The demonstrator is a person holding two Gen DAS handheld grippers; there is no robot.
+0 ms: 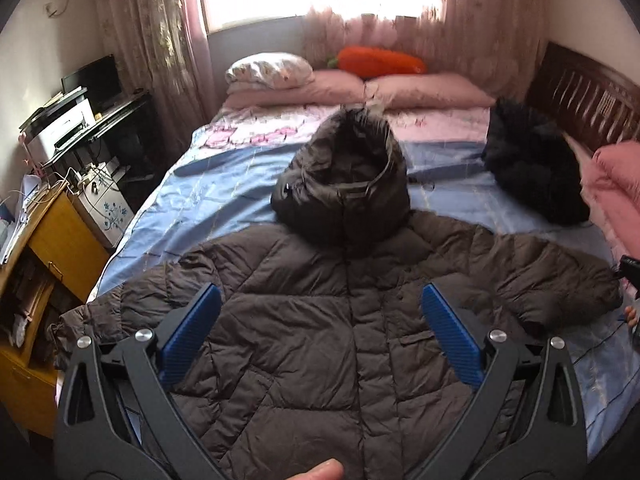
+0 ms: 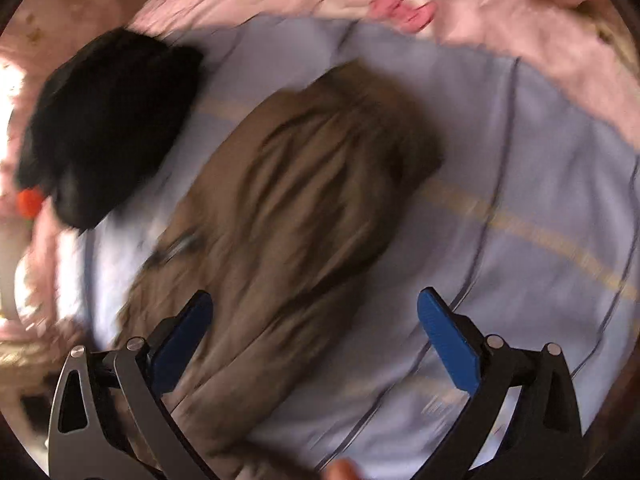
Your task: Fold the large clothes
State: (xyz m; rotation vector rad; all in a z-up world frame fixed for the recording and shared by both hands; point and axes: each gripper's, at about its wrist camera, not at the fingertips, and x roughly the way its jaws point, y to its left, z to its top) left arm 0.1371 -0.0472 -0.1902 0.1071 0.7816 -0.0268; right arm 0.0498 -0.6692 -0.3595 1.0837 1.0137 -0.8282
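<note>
A large dark brown hooded puffer coat (image 1: 320,320) lies spread flat, front up, on the blue bedsheet (image 1: 180,216), hood toward the pillows and sleeves out to both sides. My left gripper (image 1: 320,304) is open and empty, hovering above the coat's chest. My right gripper (image 2: 314,308) is open and empty over the coat's right sleeve (image 2: 304,184); this view is blurred by motion. The right gripper's edge shows in the left wrist view at the far right by the sleeve cuff (image 1: 576,300).
A black fluffy garment (image 1: 532,164) lies on the bed to the right, also in the right wrist view (image 2: 108,120). Pink pillows (image 1: 424,88) and an orange cushion (image 1: 380,60) are at the head. A pink quilt (image 1: 616,184) is at right, a wooden cabinet (image 1: 52,248) at left.
</note>
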